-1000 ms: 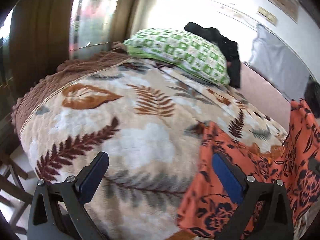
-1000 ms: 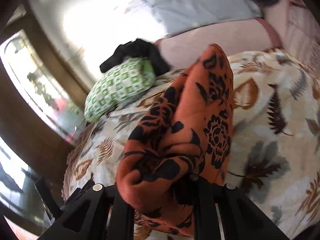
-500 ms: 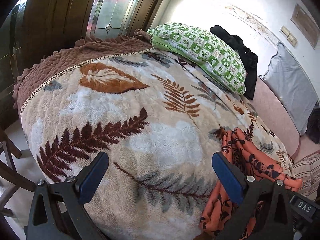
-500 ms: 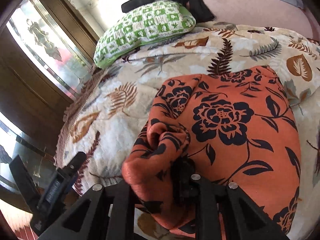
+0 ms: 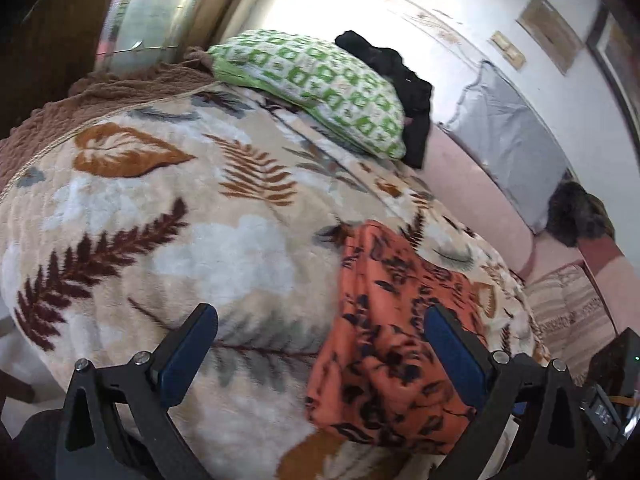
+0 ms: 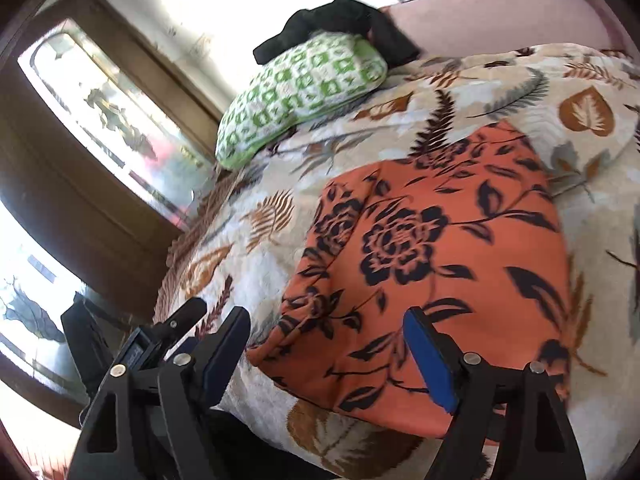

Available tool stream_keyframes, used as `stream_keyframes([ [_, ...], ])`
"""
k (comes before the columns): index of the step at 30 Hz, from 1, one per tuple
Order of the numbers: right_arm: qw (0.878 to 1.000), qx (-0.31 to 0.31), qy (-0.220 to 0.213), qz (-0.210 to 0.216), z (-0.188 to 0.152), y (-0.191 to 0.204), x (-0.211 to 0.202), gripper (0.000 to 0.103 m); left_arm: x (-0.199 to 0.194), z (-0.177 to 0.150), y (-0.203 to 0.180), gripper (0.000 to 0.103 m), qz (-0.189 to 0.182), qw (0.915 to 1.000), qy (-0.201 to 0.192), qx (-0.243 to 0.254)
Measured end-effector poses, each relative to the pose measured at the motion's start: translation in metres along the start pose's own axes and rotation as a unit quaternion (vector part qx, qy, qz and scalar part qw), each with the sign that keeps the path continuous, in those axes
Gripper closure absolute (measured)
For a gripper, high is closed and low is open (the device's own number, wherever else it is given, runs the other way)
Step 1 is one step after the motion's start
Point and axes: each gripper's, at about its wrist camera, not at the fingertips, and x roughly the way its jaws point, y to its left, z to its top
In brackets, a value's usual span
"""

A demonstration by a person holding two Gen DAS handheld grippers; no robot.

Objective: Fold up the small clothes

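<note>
An orange cloth with black flowers [image 6: 436,252] lies folded flat on the leaf-patterned blanket [image 6: 280,264] near the bed's front edge. It also shows in the left wrist view [image 5: 392,332], low and right of centre. My right gripper [image 6: 328,348] is open and empty, just in front of the cloth's near edge. My left gripper [image 5: 320,348] is open and empty, over the blanket with the cloth's left part between its fingers' line of sight. The left gripper's body shows in the right wrist view [image 6: 132,348] at lower left.
A green-and-white pillow [image 5: 316,84] lies at the head of the bed with a black garment [image 5: 400,80] behind it. A grey pillow [image 5: 512,140] leans on the wall on a pink sheet [image 5: 476,200]. A wooden window frame [image 6: 104,184] stands left of the bed.
My right gripper has opened and let go of the orange cloth, which now lies flat on the blanket. The left gripper has shifted a little towards the cloth.
</note>
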Motion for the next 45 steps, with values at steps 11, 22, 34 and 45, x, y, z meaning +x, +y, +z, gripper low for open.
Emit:
stream_keyframes([
  [11, 0.996, 0.081, -0.015, 0.039, -0.014, -0.074, -0.035, 0.018, 0.039, -0.027, -0.028, 0.096, 0.070, 0.9892, 0.123, 0.038],
  [22, 0.984, 0.137, -0.019, 0.108, -0.017, -0.111, -0.035, 0.018, 0.011, -0.011, -0.054, 0.043, 0.100, 0.9900, 0.063, 0.078],
  [34, 0.968, 0.226, -0.021, 0.108, -0.012, -0.167, -0.047, 0.017, 0.131, -0.017, -0.050, 0.029, 0.106, 0.9731, 0.182, 0.093],
  [45, 0.965, 0.208, 0.111, 0.113, 0.001, -0.144, 0.020, 0.046, 0.123, -0.021, -0.041, 0.027, 0.078, 0.9786, 0.156, 0.109],
])
